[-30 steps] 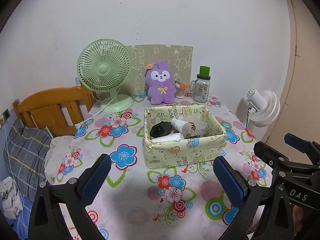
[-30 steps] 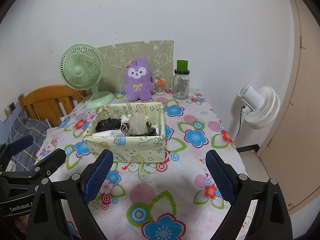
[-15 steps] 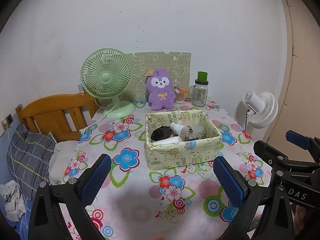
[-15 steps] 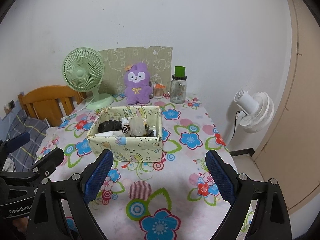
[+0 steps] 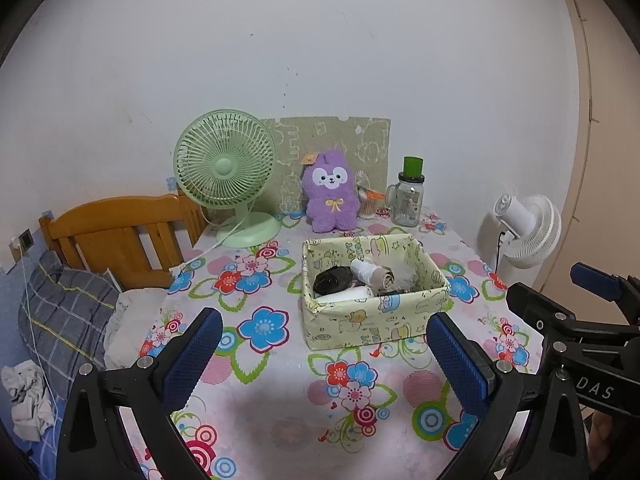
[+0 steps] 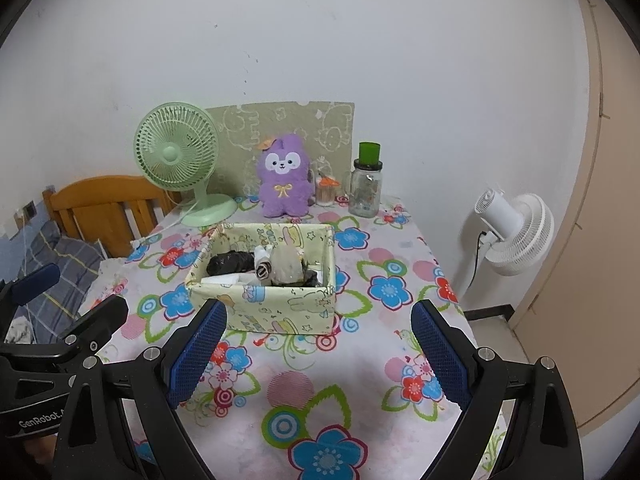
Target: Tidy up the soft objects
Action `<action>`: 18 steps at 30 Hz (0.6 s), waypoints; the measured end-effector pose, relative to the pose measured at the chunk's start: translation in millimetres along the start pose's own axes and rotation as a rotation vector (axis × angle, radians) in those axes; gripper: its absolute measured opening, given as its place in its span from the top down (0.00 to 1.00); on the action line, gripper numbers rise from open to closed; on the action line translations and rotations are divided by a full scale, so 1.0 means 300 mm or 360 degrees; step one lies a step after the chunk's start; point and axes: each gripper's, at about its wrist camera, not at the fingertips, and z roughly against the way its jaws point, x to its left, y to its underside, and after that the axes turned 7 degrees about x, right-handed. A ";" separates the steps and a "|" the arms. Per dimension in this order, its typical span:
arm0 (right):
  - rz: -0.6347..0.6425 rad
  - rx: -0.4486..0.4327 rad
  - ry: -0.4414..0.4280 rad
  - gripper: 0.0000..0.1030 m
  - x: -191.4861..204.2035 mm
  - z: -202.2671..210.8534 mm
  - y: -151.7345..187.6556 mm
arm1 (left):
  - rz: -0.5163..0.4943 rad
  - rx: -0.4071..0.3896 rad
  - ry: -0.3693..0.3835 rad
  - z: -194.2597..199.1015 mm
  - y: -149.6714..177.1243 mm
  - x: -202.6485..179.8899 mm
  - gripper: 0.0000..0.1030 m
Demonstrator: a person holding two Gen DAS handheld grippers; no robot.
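A fabric box [image 5: 376,320] of rolled soft items [image 5: 370,276] sits mid-worktop [image 5: 280,408], in front of a purple plush [image 5: 329,192], green fan [image 5: 226,168] and jar [image 5: 409,200]. Both the left gripper [image 5: 324,358] and right gripper [image 6: 318,354] hover wide apart, empty, short of the box. Only the left view shows crumpled cloth [image 5: 26,400] on the bed; the right view shows more of the door [image 6: 600,208].

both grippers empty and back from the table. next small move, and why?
Probably bring the left gripper forward and down toward the fabric box. Both it and the right gripper are open and empty, short of the box, touching nothing. The rolled soft items sit loosely piled inside, so they look like the nearest things to sort. The purple plush stands farther back.
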 end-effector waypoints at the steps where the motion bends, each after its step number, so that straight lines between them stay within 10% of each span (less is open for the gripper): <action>1: -0.0002 -0.0002 -0.0003 0.08 -0.001 0.001 -0.002 | 0.0003 -0.0001 0.0001 0.000 -0.001 -0.001 0.00; 18: -0.0033 0.0006 -0.0019 0.08 -0.020 -0.006 -0.005 | 0.0012 0.0021 0.0008 -0.012 -0.008 -0.004 0.00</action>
